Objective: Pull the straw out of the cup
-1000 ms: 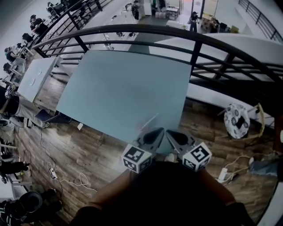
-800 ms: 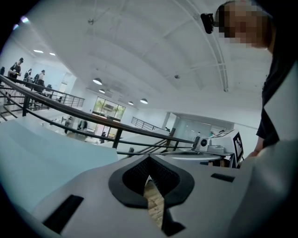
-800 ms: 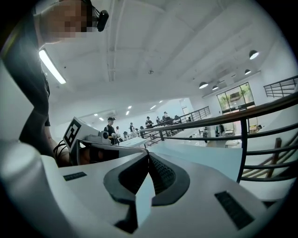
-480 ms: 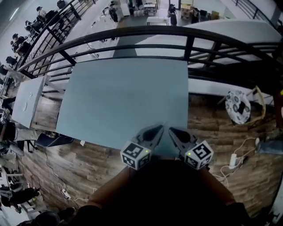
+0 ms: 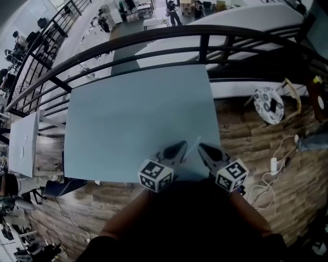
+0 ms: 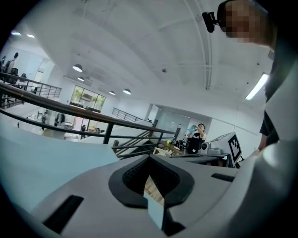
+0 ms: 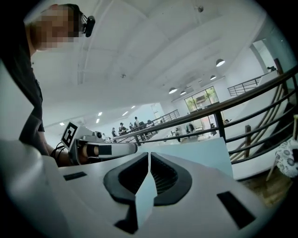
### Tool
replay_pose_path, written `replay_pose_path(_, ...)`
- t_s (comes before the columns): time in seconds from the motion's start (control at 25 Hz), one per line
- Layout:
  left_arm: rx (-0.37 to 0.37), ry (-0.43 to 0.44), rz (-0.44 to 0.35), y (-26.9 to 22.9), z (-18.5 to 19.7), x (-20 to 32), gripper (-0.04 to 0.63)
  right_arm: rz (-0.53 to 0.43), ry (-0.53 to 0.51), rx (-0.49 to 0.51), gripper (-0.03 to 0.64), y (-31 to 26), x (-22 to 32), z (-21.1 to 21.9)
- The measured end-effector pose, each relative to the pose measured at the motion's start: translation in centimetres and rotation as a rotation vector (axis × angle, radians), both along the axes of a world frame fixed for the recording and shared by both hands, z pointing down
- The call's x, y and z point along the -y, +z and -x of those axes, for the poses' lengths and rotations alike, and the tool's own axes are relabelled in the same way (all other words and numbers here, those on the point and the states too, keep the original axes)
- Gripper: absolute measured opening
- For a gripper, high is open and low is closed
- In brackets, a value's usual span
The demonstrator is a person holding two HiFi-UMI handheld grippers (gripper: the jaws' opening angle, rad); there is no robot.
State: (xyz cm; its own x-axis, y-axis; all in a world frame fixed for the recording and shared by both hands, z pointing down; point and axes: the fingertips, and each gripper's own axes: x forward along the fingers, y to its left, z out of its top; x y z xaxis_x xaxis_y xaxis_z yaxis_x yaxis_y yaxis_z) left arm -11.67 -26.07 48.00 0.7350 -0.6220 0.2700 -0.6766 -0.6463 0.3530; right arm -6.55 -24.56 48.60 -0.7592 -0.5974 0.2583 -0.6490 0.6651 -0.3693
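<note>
Blue desk (image 5: pixel 133 112) by railing (image 5: pixel 154 38); no cup visible; straw (image 5: pixel 193 147) beside tongs (seemingly already out); left tongs (image 5: pixel 181 145), right tongs (image 5: pixel 201 147) both closed, empty

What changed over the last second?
The head view swung. The straw, earlier ahead of the left tongs, now lies between them and the right tongs; which moved is unclear. Nothing gripped or released; both tongs are shut, still at the table's near edge.

A big, bright office hall, seen from a high floor. Black railing (image 5: pixel 154 38) at the edge, people (image 5: pixel 171 11) and white desks (image 5: pixel 23 143) down below. Wood floor (image 5: pixel 246 138) with cords (image 5: pixel 273 165), a plain blue table (image 5: pixel 138 112), round lights (image 6: pixel 77 68) in a tall white ceiling (image 6: pixel 139 42).
</note>
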Motion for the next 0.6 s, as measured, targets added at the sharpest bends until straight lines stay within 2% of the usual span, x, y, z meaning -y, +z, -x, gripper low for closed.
replay_pose_path(0.24,-0.001,0.077,0.035,2.2,-0.1,0.4,0.011,0.087,0.097,0.014,0.012,2.7,0.4,-0.6)
replay_pose_path(0.6,0.054,0.156,0.047,7.4,-1.0,0.5,0.011,0.187,0.132,-0.008,0.018,7.8,0.6,-1.4)
